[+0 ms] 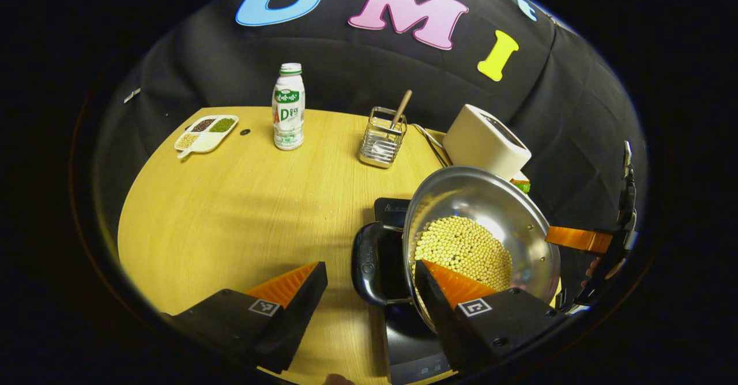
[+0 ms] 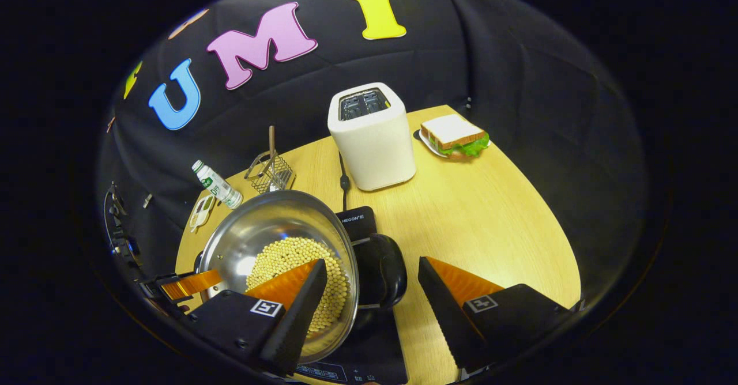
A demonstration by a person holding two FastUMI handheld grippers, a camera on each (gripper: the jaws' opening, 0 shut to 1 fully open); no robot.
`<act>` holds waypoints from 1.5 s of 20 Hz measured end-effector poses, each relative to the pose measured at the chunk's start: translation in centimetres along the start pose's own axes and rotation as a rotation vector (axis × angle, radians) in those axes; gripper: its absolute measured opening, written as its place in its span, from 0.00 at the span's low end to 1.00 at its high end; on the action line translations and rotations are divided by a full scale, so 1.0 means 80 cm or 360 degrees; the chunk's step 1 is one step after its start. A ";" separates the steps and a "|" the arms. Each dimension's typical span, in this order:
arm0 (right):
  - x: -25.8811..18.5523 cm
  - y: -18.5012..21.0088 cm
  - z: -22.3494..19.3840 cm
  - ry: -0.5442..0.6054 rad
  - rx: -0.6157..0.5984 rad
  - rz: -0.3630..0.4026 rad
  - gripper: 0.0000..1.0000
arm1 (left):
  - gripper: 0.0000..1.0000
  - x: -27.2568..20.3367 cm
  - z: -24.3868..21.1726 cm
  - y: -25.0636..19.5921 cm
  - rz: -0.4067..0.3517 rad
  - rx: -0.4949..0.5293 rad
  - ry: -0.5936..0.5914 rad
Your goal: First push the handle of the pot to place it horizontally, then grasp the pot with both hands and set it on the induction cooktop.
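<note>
The pot (image 1: pixel 481 229), a steel pan partly filled with pale beans (image 1: pixel 464 249), is seen above the black induction cooktop (image 1: pixel 412 339) at the bench's (image 1: pixel 230 212) near edge; whether it rests on the glass cannot be told. In the left gripper view, its black loop handle (image 1: pixel 369 264) lies at nine o'clock of the bowl, between the fingers of the left gripper (image 1: pixel 369 281), which is spread wide: one finger stands over the beans inside the rim, the other over bare wood, neither pressing on the handle. In the right gripper view, the second handle (image 2: pixel 380 275) is straddled likewise by the right gripper (image 2: pixel 372 281), released, one finger inside the bowl.

Printed marks show on the cooktop's back edge and on the milk bottle (image 1: pixel 288 114) but are left unread. A toaster (image 2: pixel 372 137), a sandwich plate (image 2: pixel 455 137), a wire utensil holder (image 1: pixel 383 137) and a divided dish of grains (image 1: pixel 206 133) stand along the far edge. Open wood is left at nine o'clock of the left gripper and at three o'clock of the right.
</note>
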State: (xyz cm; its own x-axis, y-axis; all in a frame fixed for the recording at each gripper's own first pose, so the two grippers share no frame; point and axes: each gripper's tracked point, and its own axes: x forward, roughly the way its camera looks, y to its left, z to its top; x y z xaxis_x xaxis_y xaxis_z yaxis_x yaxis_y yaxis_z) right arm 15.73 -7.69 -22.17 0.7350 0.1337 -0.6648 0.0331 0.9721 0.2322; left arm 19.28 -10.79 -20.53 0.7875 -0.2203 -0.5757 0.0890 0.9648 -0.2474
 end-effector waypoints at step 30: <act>-0.374 0.085 0.091 -0.1329 -0.0188 -0.0302 0.98 | 0.95 -0.336 0.121 -0.061 0.0035 0.0455 -0.1123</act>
State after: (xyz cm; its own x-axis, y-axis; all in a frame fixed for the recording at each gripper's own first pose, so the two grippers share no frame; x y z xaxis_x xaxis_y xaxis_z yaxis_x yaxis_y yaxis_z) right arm -1.09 -6.47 4.51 0.9827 -0.1731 0.0653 0.1689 0.9835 0.0643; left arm 3.57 -8.21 3.74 0.9856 -0.1490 0.0804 0.1474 0.9887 0.0252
